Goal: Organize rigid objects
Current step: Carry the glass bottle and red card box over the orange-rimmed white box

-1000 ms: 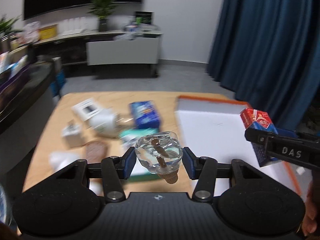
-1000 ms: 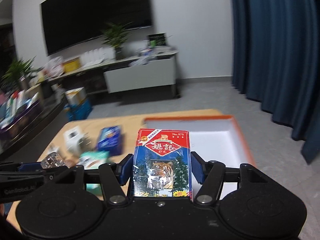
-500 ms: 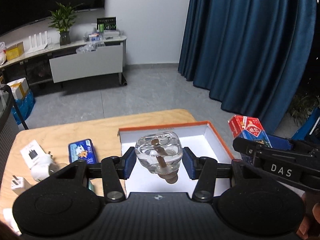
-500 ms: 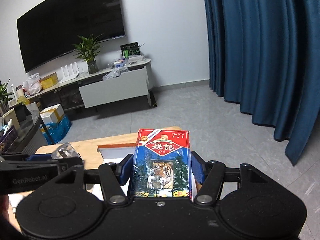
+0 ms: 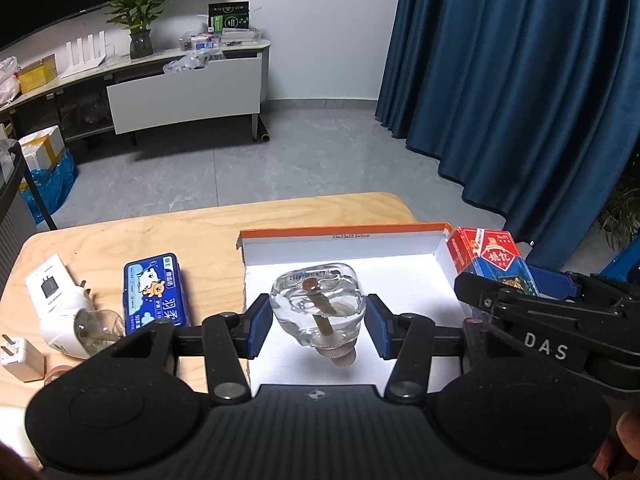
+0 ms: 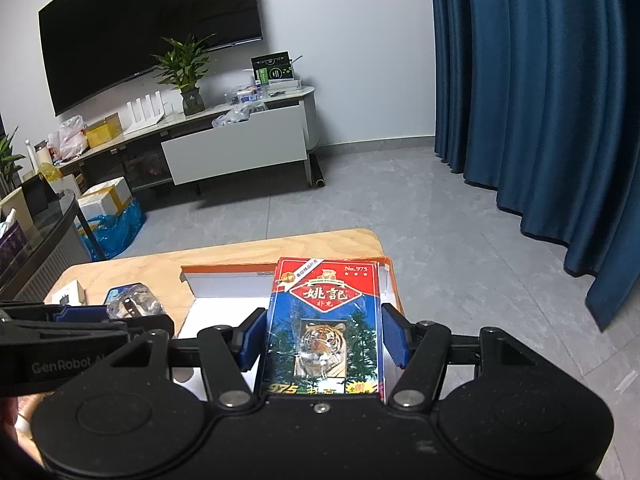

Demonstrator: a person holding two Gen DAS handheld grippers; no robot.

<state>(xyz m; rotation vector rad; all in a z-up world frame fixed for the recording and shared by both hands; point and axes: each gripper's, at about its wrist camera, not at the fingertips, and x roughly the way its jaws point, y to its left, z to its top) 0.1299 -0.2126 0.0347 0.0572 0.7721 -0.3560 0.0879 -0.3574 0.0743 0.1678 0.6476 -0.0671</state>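
Observation:
My left gripper (image 5: 318,322) is shut on a clear glass bottle (image 5: 318,304) with a beige screw neck, held over the white inside of an orange-rimmed box (image 5: 344,234). My right gripper (image 6: 323,334) is shut on a red and blue card box with a tiger picture (image 6: 324,320), held over the same box's right side (image 6: 390,280). In the left wrist view the card box (image 5: 492,258) and the right gripper show at the right edge. In the right wrist view the bottle (image 6: 134,304) shows at the left.
On the wooden table (image 5: 200,224) left of the orange-rimmed box lie a blue tin (image 5: 154,290), a white charger box (image 5: 50,286), a white plug (image 5: 18,356) and a white bulb-like item (image 5: 76,326). Blue curtains hang at the right; a TV cabinet stands behind.
Both grippers have swung right with their loads, from over the cluttered left part of the table to over the orange-rimmed box. Neither grip has changed.

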